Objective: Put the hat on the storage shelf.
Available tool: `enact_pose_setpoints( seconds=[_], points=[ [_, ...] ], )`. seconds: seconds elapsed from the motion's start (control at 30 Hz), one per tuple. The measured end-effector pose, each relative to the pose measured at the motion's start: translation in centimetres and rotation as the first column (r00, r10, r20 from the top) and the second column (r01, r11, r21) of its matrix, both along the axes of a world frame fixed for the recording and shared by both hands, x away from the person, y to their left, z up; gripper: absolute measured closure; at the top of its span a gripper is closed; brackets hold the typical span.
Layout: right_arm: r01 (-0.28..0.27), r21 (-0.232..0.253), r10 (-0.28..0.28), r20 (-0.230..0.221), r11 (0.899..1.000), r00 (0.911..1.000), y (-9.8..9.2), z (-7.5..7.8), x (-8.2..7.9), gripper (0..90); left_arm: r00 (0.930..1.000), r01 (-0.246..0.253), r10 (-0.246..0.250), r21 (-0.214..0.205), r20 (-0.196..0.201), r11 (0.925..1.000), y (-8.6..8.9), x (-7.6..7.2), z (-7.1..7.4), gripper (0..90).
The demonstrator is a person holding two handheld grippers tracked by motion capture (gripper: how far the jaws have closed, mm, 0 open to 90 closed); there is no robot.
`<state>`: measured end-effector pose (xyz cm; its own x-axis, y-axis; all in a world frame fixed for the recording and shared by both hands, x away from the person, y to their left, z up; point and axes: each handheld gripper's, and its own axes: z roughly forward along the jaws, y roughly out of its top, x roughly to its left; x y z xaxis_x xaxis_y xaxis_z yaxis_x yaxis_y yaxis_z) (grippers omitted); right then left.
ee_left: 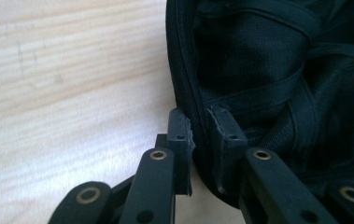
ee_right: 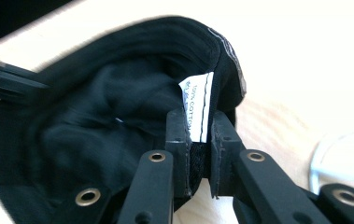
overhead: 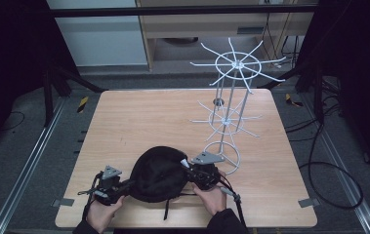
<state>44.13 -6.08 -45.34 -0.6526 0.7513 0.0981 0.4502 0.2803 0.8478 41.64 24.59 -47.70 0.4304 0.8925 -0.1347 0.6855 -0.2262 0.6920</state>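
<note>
I pinch the black hat point(overhead: 157, 174) by opposite edges of its rim, my left hand-held gripper point(overhead: 124, 185) on one side and my right hand-held gripper point(overhead: 188, 170) by its label, so it opens above the desk point(overhead: 138, 117) near the white rack point(overhead: 226, 117).

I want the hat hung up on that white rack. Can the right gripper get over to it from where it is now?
Probably yes. The right gripper is shut on the black hat's rim, close beside the white rack, with bare table between them. But the left gripper pinches the opposite rim, so both must move together.
</note>
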Motion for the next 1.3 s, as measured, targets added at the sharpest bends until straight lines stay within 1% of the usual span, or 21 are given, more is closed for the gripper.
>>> enact_pose_setpoints(
  seconds=[0.03,0.07,0.1,0.13,0.27,0.33,0.37,0.4,0.43,0.5,0.6,0.7,0.77,0.9,0.93,0.97,1.03,1.17,1.23,1.27,1.3],
  points=[
    [-0.014,0.003,0.014,0.028,1.000,0.9995,0.1,0.5,-0.3,80.9,1.0000,0.000,0.000,0.000,0.000,1.0000,0.0,0.0,0.0,79.1],
    [-0.030,0.006,0.030,0.053,1.000,0.9982,0.2,1.0,-0.5,80.9,1.0000,-0.005,0.005,-0.015,0.005,0.9999,-0.1,0.5,-0.1,79.3],
    [-0.030,0.006,0.030,0.053,1.000,0.9982,0.2,1.0,-0.5,80.9,1.0000,-0.005,0.005,-0.015,0.005,0.9999,-0.1,0.5,-0.1,79.5],
    [-0.061,0.008,0.060,0.099,0.998,0.9933,0.4,1.8,-0.9,80.9,0.9999,-0.011,0.011,-0.029,0.010,0.9995,-0.3,1.1,-0.2,79.7],
    [-0.123,0.000,0.122,0.152,0.992,0.9809,0.8,2.9,-1.5,80.9,0.9995,-0.023,0.024,-0.035,0.022,0.9991,-0.8,2.0,-0.3,80.1],
    [-0.151,-0.005,0.149,0.167,0.989,0.9745,1.1,3.1,-1.8,80.9,0.9994,-0.030,0.031,-0.055,0.018,0.9981,-1.2,2.8,-0.5,80.2],
    [-0.151,-0.005,0.149,0.167,0.989,0.9745,1.1,3.1,-1.8,80.9,0.9994,-0.030,0.031,-0.055,0.018,0.9981,-1.2,2.8,-0.5,80.2],
    [-0.183,-0.009,0.182,0.176,0.983,0.9673,1.4,3.0,-2.1,80.9,0.9993,-0.032,0.033,-0.062,0.017,0.9976,-1.5,3.2,-0.6,80.2],
    [-0.198,-0.017,0.198,0.179,0.980,0.9638,1.5,2.9,-2.3,80.9,0.9993,-0.032,0.033,-0.062,0.016,0.9975,-1.6,3.4,-0.6,80.2],
    [-0.230,-0.031,0.231,0.170,0.973,0.9578,1.7,2.6,-2.6,80.9,0.9993,-0.032,0.033,-0.076,0.015,0.9966,-1.7,3.7,-0.7,80.0],
    [-0.249,-0.062,0.256,0.155,0.967,0.9543,1.7,1.8,-3.2,80.9,0.9995,-0.024,0.026,-0.079,0.020,0.9965,-1.7,3.8,-0.7,79.5],
    [-0.250,-0.094,0.261,0.138,0.964,0.9552,1.6,1.0,-3.6,80.8,0.9994,-0.014,0.017,-0.083,0.029,0.9964,-1.8,3.7,-0.6,78.6],
    [-0.244,-0.100,0.256,0.132,0.965,0.9576,1.5,0.8,-3.7,80.8,0.9994,-0.011,0.014,-0.085,0.031,0.9963,-1.8,3.7,-0.6,77.6],
    [-0.215,-0.109,0.227,0.114,0.970,0.9672,1.0,-0.1,-3.7,80.7,0.9995,0.004,-0.001,-0.102,0.031,0.9948,-1.5,3.5,-0.3,74.3],
    [-0.207,-0.113,0.219,0.108,0.972,0.9698,0.8,-0.2,-3.6,80.7,0.9992,0.003,0.001,-0.110,0.039,0.9939,-1.4,3.4,-0.1,72.5],
    [-0.207,-0.113,0.219,0.108,0.972,0.9698,0.8,-0.2,-3.6,80.7,0.9992,0.003,0.001,-0.110,0.039,0.9939,-1.4,3.4,-0.1,70.9],
    [-0.190,-0.122,0.202,0.096,0.974,0.9747,0.6,-0.6,-3.6,80.6,0.9978,0.003,0.005,-0.129,0.066,0.9916,-1.1,3.0,0.7,67.3],
    [-0.178,-0.137,0.190,0.087,0.974,0.9778,0.5,-1.1,-3.5,80.5,0.9914,0.018,0.002,-0.153,0.131,0.9881,-0.8,2.1,2.2,62.2],
    [-0.174,-0.138,0.187,0.085,0.975,0.9788,0.5,-1.1,-3.5,80.5,0.9899,0.025,-0.001,-0.166,0.142,0.9858,-0.9,1.8,2.6,60.8],
    [-0.171,-0.134,0.183,0.079,0.976,0.9799,0.5,-1.2,-3.6,80.4,0.9864,0.049,-0.020,-0.173,0.163,0.9837,-1.2,1.5,3.3,59.9],
    [-0.171,-0.133,0.183,0.081,0.976,0.9798,0.5,-1.3,-3.6,80.3,0.9851,0.058,-0.027,-0.181,0.170,0.9817,-1.4,1.4,3.6,58.8]
  ],
)
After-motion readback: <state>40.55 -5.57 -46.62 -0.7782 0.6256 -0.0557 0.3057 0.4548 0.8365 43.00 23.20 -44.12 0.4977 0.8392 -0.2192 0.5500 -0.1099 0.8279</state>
